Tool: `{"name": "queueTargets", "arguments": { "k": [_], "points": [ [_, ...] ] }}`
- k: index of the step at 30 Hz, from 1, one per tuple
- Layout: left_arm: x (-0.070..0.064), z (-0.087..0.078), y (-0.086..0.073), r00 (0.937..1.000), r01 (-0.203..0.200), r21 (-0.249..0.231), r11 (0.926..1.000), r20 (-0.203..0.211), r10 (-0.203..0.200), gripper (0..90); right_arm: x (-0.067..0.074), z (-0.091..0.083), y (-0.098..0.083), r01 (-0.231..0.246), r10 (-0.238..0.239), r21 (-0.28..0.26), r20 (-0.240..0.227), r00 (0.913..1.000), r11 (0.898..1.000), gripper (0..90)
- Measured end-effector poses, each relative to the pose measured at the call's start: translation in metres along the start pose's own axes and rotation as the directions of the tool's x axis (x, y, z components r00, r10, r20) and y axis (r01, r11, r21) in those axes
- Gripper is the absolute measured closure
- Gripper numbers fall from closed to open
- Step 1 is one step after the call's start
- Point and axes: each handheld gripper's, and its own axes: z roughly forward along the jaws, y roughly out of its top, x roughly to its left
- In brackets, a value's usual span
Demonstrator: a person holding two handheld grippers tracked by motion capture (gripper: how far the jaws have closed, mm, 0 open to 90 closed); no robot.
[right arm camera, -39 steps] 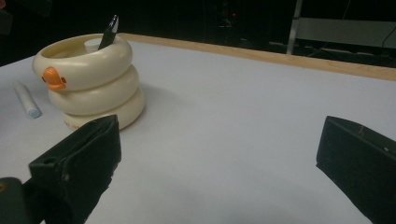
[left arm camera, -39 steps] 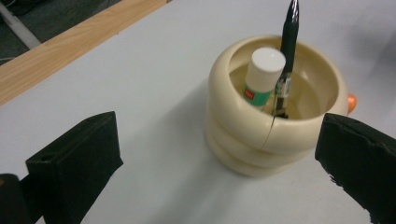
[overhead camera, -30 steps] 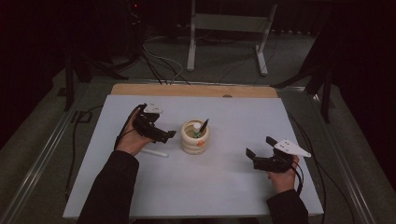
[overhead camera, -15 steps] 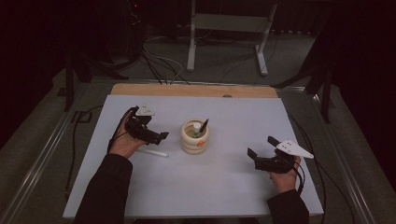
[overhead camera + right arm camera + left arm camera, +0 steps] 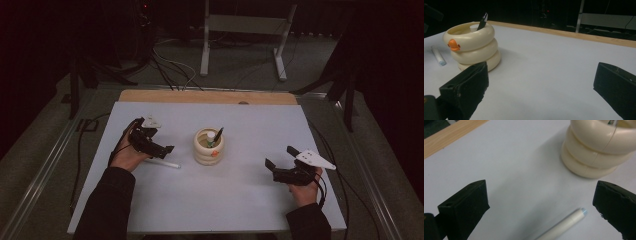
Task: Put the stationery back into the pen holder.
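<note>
- White pen (image 5: 560,226) lies flat on the white table (image 5: 250,200), just left of the cream ring-stacked holder (image 5: 208,148), not touching it.
- Long axis: roughly left-right across the table in the high view, slightly angled; bluish tip end (image 5: 583,212) points toward the holder.
- Left gripper (image 5: 161,149) hovers over the pen, jaws wide apart, nothing held. Looks like the approach step before a pick.
- Next move likely needs: descend, straddle the barrel crosswise, close on it.
- Holder already has 1 dark pen (image 5: 482,22) standing tilted in it.
- Right gripper (image 5: 281,162) is well off to the right, jaws apart, idle.
</note>
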Motion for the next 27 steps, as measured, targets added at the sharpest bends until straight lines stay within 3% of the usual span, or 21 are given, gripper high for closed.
{"name": "queueTargets", "arguments": {
  "k": [11,23,27],
  "points": [
    [0.002,0.002,-0.006,0.9997,-0.024,0.049,0.9985,0.012,0.023,0.6,0.000,-0.001,0.000,-0.007,0.007,0.000,0.004,1.0000,1.000,0.0],
    [0.000,0.011,-0.010,0.9975,-0.055,0.125,0.9906,0.052,0.049,4.9,-0.001,0.000,-0.001,-0.007,0.007,0.002,0.001,1.0000,1.000,0.0],
    [-0.001,0.014,-0.010,0.9956,-0.057,0.138,0.9887,0.082,0.046,6.7,-0.001,0.000,-0.001,-0.008,0.008,0.002,0.002,1.0000,1.000,0.0]
  ]
}}
